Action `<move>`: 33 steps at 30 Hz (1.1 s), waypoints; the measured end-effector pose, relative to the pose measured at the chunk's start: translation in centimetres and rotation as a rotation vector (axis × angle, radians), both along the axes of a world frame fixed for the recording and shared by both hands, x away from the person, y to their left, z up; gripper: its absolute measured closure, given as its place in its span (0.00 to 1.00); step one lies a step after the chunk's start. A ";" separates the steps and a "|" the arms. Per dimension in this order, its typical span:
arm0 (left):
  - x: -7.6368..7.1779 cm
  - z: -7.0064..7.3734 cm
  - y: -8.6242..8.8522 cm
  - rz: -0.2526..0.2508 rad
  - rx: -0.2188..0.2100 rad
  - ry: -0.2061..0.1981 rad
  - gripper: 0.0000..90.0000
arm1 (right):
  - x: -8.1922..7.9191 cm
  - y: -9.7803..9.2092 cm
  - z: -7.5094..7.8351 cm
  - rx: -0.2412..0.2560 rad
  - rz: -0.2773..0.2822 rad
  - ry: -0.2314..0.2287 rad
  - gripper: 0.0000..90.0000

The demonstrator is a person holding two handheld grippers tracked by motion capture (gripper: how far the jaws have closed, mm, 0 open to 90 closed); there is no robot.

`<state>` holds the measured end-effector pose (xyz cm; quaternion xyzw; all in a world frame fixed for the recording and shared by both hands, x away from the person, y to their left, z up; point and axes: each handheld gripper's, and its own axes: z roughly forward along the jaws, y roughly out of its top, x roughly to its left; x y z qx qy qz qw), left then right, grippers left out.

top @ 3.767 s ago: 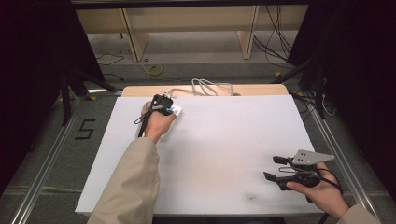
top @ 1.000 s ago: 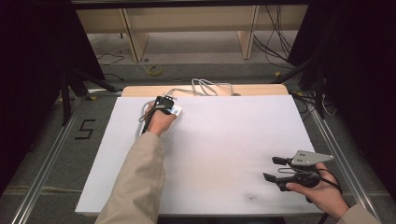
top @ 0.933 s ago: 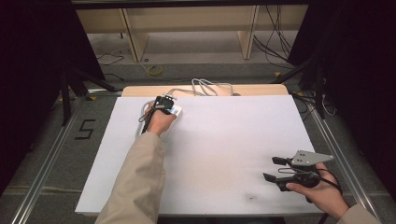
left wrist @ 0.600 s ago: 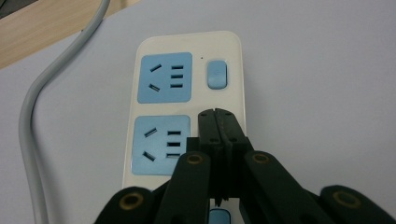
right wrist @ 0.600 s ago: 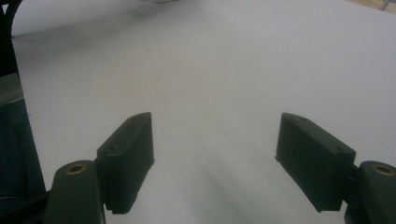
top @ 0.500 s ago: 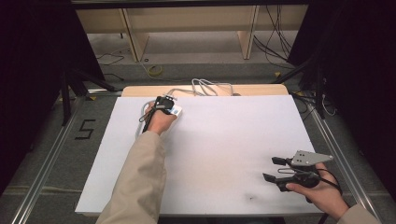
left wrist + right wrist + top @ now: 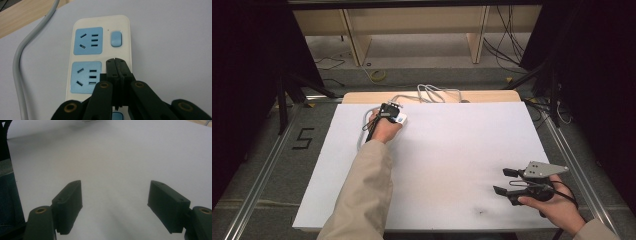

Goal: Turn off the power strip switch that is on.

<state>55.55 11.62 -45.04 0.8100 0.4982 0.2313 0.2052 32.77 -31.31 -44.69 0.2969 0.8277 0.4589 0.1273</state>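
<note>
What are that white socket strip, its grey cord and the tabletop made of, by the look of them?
Power strip: looks like smooth moulded plastic, cream-white with a faint sheen; its socket faces and switch are matte light blue. Cord: pale grey, bending softly, likely a rubbery or vinyl jacket. Table: matte white sheet, possibly laminate or board, over a pale wood-look edge at the far side. The shut left hand-held gripper hovers over the strip.

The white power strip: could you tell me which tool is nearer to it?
Left. The left tool is shut, over the power strip beside its lower socket; the right tool sits open at the table's near right corner.
</note>
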 end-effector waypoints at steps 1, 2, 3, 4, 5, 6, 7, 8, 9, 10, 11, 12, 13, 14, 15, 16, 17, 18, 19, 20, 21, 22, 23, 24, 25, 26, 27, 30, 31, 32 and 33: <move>0.0 0.0 0.0 0.000 0.002 -0.001 1.00 | 0.0 0.0 0.0 -0.001 -0.001 0.002 0.31; 0.0 0.0 0.0 0.000 0.002 -0.001 1.00 | 0.0 0.0 0.0 -0.001 -0.001 0.003 0.31; 0.0 0.0 0.0 -0.001 0.003 -0.001 1.00 | 0.0 0.0 0.0 -0.001 0.001 -0.001 0.31; 0.0 0.0 0.0 0.001 0.000 0.000 1.00 | 0.0 0.0 0.0 -0.001 0.001 0.000 0.31; 0.0 0.0 0.0 0.001 -0.001 0.001 1.00 | 0.0 0.0 0.0 -0.003 0.003 -0.002 0.31; 0.0 0.0 0.0 0.003 -0.004 0.002 1.00 | 0.0 0.0 0.0 -0.002 0.003 -0.002 0.31; 0.0 0.0 0.1 0.005 -0.007 0.002 1.00 | 0.0 0.0 0.0 -0.004 0.001 0.001 0.31; 0.0 0.0 0.1 0.004 -0.006 0.003 1.00 | 0.0 0.0 0.0 -0.003 0.000 0.000 0.31; 0.0 0.0 0.1 0.005 -0.007 0.004 1.00 | 0.0 0.0 0.0 -0.003 0.000 0.000 0.31; 0.0 0.0 0.1 0.008 -0.010 0.002 1.00 | 0.0 0.0 0.0 -0.003 0.000 0.000 0.31; 0.0 0.0 0.1 0.010 -0.012 0.003 1.00 | 0.0 0.0 0.0 -0.004 0.002 -0.002 0.31; 0.0 0.0 0.1 0.011 -0.013 0.003 1.00 | 0.0 0.0 0.0 -0.004 0.002 -0.002 0.31; 0.0 0.0 0.1 0.011 -0.011 0.003 1.00 | 0.0 0.0 0.0 -0.004 0.002 -0.002 0.31; 0.0 0.0 0.1 0.010 -0.011 0.003 1.00 | 0.0 0.0 0.0 -0.003 0.001 0.000 0.31; 0.0 0.0 0.1 0.012 -0.014 0.003 1.00 | 0.0 0.0 0.0 -0.003 0.001 0.000 0.31; 0.0 0.0 0.1 0.012 -0.016 0.003 1.00 | 0.0 0.0 0.0 -0.003 0.001 0.000 0.31; 0.0 0.0 0.1 0.013 -0.017 0.003 1.00 | 0.0 0.0 0.0 -0.002 0.001 -0.001 0.31; 0.0 0.0 0.1 0.012 -0.014 0.004 1.00 | 0.0 0.0 0.0 -0.002 0.001 0.000 0.31; 0.0 0.0 0.1 0.012 -0.013 0.003 1.00 | 0.0 0.0 0.0 -0.002 0.001 0.000 0.31; 0.0 0.0 0.1 0.012 -0.012 0.002 1.00 | 0.0 0.0 0.0 -0.002 0.001 -0.001 0.31; 0.0 0.0 0.1 0.013 -0.013 0.002 1.00 | 0.0 0.0 0.0 -0.002 0.001 -0.001 0.31; 0.0 0.0 0.1 0.014 -0.014 0.002 1.00 | 0.0 0.0 0.0 -0.002 0.001 -0.001 0.31; 0.0 0.0 0.1 0.014 -0.013 0.002 1.00 | 0.0 0.0 0.0 -0.002 0.001 -0.001 0.31; 0.0 0.0 0.1 0.015 -0.012 0.001 1.00 | 0.0 0.0 0.0 -0.002 0.001 0.000 0.31; 0.0 0.0 0.1 0.016 -0.011 0.001 1.00 | 0.0 0.0 0.0 -0.001 0.001 0.000 0.31; 0.0 0.0 0.1 0.020 -0.015 0.002 1.00 | 0.0 0.0 0.0 -0.003 0.001 0.000 0.31; 0.0 0.0 0.1 0.021 -0.016 0.002 1.00 | 0.0 0.0 0.0 -0.003 0.001 0.001 0.31; 0.0 0.0 0.1 0.019 -0.014 0.004 1.00 | 0.0 0.0 0.0 -0.003 0.002 0.000 0.31; 0.0 0.0 0.1 0.019 -0.013 0.004 1.00 | 0.0 0.0 0.0 -0.003 0.002 0.000 0.31; 0.0 0.0 0.1 0.019 -0.012 0.004 1.00 | 0.0 0.0 0.0 -0.003 0.002 0.002 0.31; 0.0 0.1 0.0 0.019 -0.011 0.003 1.00 | 0.0 0.0 0.0 -0.003 0.001 0.001 0.31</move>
